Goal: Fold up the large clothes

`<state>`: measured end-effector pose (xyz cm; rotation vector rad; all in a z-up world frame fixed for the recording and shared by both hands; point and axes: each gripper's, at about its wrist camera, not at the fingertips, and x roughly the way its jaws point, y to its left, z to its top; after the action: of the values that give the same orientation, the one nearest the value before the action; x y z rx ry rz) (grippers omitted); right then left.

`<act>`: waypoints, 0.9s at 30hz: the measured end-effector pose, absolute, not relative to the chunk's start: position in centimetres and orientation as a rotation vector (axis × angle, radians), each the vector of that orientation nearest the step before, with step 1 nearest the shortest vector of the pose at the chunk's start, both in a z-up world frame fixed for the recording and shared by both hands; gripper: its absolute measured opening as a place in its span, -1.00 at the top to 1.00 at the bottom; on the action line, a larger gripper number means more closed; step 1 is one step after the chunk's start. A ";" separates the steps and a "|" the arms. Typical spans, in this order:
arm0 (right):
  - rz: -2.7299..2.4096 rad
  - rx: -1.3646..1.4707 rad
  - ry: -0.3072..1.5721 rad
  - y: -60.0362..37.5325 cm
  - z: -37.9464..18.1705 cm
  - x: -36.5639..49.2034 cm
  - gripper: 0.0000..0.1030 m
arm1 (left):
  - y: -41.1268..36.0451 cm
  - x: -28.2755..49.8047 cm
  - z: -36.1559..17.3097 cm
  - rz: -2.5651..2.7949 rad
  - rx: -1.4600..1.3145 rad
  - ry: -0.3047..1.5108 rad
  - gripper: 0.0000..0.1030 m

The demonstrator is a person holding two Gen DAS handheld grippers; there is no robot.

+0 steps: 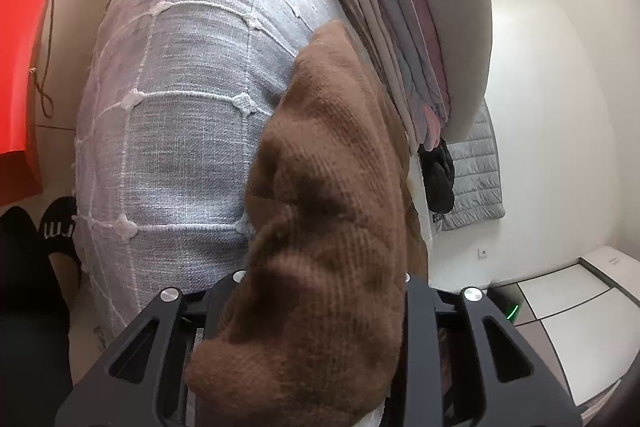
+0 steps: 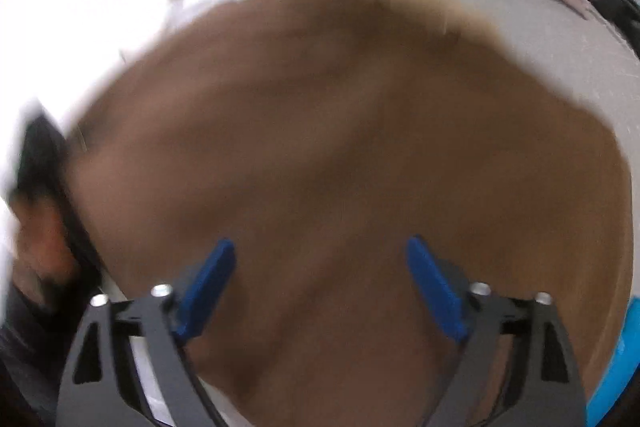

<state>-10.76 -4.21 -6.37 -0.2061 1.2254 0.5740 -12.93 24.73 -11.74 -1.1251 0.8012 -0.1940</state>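
The brown knit sweater (image 1: 320,195) is what I have in front of me on both cameras. On my left wrist view it drapes over the left gripper (image 1: 312,339) and hides the fingertips, so I cannot tell whether those jaws are apart or clamped on the knit. From there the sweater runs up along the edge of a surface covered with a grey checked cloth (image 1: 180,87), just beside a stack of folded clothes (image 1: 404,39) in grey, mauve and taupe. A grey quilted garment (image 1: 476,171) hangs beyond the stack, near a dark item I cannot identify. A red panel (image 1: 24,39) stands at the far left.

On my right wrist view, heavily blurred, the sweater (image 2: 340,147) spreads across most of the frame. The right gripper (image 2: 320,283) has its jaws wide apart, blue fingers (image 2: 208,287) over the brown fabric, gripping nothing.
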 end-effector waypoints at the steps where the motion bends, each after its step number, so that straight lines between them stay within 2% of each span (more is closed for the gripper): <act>1: 0.566 -0.206 1.187 -4.2 -7.5 -11.5 -0.76 | 24.6 -12.9 -11.7 -0.191 -1.126 0.798 0.46; 5: 0.545 -0.104 1.188 -5.0 -6.0 -10.9 -0.76 | 24.2 -13.2 -11.2 -0.165 -1.119 0.782 0.47; 9: 0.494 -0.096 1.076 -6.5 -2.9 -13.1 -0.77 | 24.1 -13.4 -10.9 -0.149 -1.113 0.776 0.47; 12: 0.437 -0.166 1.182 -6.0 -7.7 -13.6 -0.84 | 23.7 -13.3 -10.2 -0.142 -1.091 0.764 0.47; 15: 0.450 -0.056 1.152 -7.2 -6.5 -13.6 -0.86 | 23.2 -13.2 -8.7 -0.130 -1.056 0.751 0.49; 17: 0.495 0.046 1.044 -8.2 -4.2 -14.1 -0.86 | 23.0 -13.1 -8.0 -0.127 -1.036 0.750 0.49; 19: 0.465 0.026 1.010 -8.0 -3.5 -13.7 -0.86 | 22.8 -13.1 -7.6 -0.116 -1.023 0.750 0.49; 21: 0.444 -0.076 1.136 -6.0 -6.9 -12.2 -0.90 | 22.6 -13.1 -7.3 -0.101 -1.038 0.740 0.49; 22: 0.437 -0.132 1.141 -5.0 -8.0 -12.2 -0.91 | 22.5 -13.1 -7.1 -0.102 -1.045 0.732 0.49; 23: 0.429 -0.154 1.109 -4.6 -8.0 -12.4 -0.91 | 22.2 -13.1 -6.6 -0.100 -1.043 0.716 0.49; 27: 0.460 -0.102 1.185 -5.4 -6.2 -11.1 -0.90 | 20.4 -13.0 -3.6 -0.121 -0.957 0.671 0.50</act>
<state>-11.09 -5.44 -6.24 -0.1019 1.1851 0.4605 -12.99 20.43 -3.58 -0.9569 0.6710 -0.1215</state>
